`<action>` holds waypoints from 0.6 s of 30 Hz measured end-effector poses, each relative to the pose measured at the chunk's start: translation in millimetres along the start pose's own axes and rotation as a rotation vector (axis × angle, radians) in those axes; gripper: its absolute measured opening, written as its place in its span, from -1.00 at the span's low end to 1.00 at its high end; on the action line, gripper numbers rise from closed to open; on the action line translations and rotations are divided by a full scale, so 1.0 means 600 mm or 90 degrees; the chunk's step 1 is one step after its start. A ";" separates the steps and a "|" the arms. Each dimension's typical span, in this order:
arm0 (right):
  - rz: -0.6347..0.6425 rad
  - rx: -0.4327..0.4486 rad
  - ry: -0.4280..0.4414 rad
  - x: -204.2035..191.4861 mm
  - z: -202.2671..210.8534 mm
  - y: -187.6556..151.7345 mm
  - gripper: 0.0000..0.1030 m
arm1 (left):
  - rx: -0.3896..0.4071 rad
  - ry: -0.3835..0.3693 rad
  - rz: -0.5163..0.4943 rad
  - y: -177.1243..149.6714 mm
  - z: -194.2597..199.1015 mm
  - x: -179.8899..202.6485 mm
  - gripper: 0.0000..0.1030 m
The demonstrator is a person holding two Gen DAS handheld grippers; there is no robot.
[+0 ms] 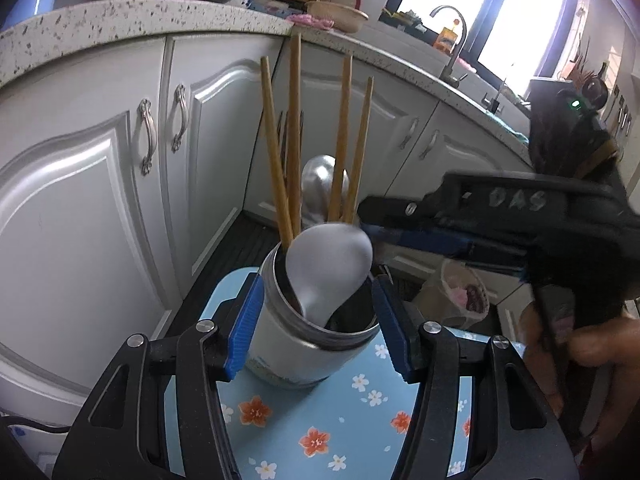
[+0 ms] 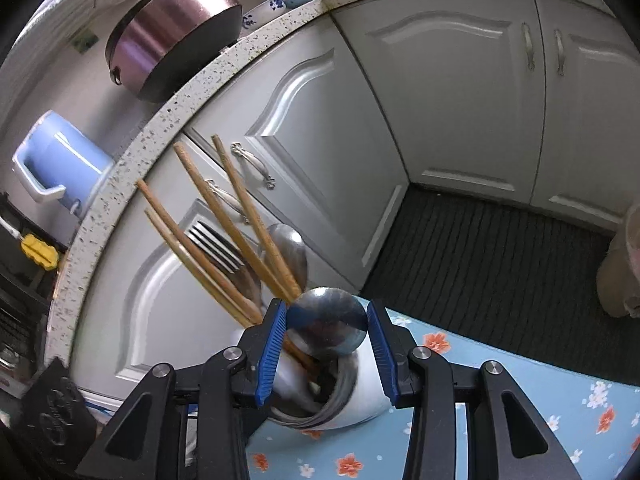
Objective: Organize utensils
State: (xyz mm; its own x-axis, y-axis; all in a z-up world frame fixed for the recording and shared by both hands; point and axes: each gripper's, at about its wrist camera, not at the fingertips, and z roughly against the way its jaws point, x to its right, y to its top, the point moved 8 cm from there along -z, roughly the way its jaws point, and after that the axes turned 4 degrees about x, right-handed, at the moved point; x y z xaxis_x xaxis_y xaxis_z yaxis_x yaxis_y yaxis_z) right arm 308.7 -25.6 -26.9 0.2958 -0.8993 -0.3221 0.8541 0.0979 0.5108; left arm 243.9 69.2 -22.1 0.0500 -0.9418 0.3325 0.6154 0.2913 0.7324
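Right claw (image 2: 327,322): blue pads bracket the bowl of the spoon (image 2: 326,326); left pad touches its edge, whether the right one does I cannot tell, so the grip is unconfirmed. Spoon handle is already down inside the steel holder cup (image 1: 304,344), beside the chopsticks (image 1: 294,140).

Left claw (image 1: 318,320): spread wide around the cup, pads near the wall, no firm clamp visible. Cup stands on the floral desk (image 1: 340,420).

Judgement: steady the cup first, lower the spoon straight, let go only once the handle is seated; chopsticks may get knocked.
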 end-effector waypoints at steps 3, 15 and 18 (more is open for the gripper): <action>0.001 0.007 0.000 -0.003 0.008 0.002 -0.12 | 0.002 0.001 0.003 -0.003 0.005 -0.001 0.18; 0.011 0.041 -0.005 -0.011 0.068 -0.006 -0.07 | -0.006 0.013 -0.003 -0.016 0.024 0.001 0.32; 0.026 0.054 -0.025 -0.010 0.088 -0.017 -0.05 | -0.008 0.029 -0.009 -0.024 0.031 0.000 0.33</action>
State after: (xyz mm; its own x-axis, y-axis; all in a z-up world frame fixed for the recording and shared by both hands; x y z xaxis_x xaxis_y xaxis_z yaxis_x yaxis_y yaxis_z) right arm 275.6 -43.8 11.6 0.3112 -0.9113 -0.2698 0.8016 0.0992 0.5895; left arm 220.6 68.0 -21.4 0.0772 -0.9524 0.2950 0.6261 0.2766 0.7290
